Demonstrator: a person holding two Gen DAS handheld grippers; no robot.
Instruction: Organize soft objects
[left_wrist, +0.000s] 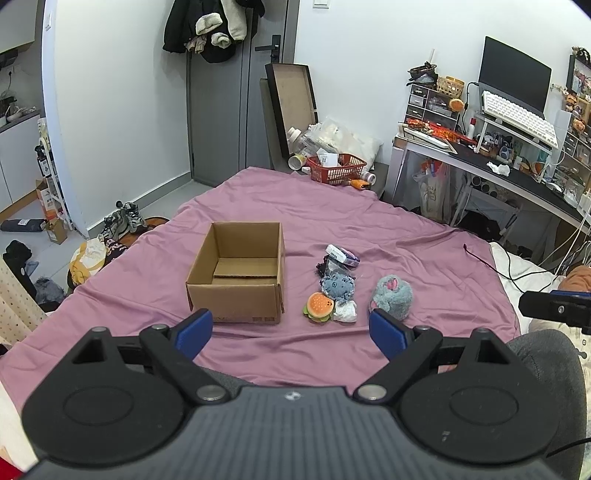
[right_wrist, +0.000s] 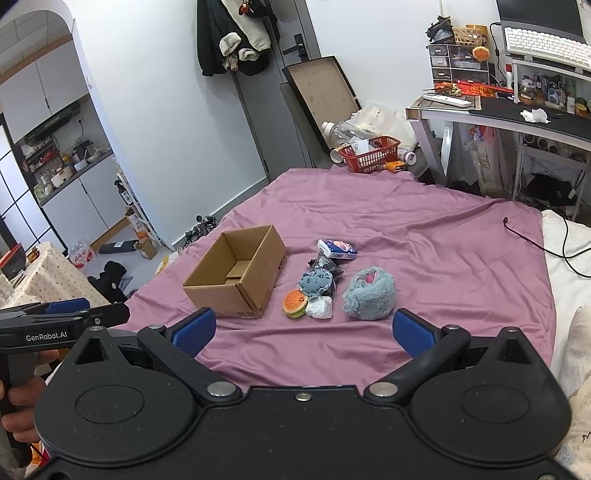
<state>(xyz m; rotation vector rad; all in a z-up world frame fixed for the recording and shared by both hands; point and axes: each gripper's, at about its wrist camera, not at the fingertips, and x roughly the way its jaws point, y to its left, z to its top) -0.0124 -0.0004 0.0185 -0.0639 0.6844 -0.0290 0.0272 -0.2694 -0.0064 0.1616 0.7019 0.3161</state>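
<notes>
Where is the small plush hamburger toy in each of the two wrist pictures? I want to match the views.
Left wrist: the small plush hamburger toy lies just right of centre, right of the open brown cardboard box.
Right wrist: the hamburger toy lies at centre, again right of the box.
Shared landmark: the fuzzy blue-grey round plush lies to the right of the hamburger toy on the purple bedsheet in both.

Matt brown cardboard box (left_wrist: 236, 273), wrinkled mauve cloth sheet (left_wrist: 369, 221) — fuzzy grey-blue plush (left_wrist: 391, 297), glossy plastic-wrapped packet (right_wrist: 338, 249)
</notes>
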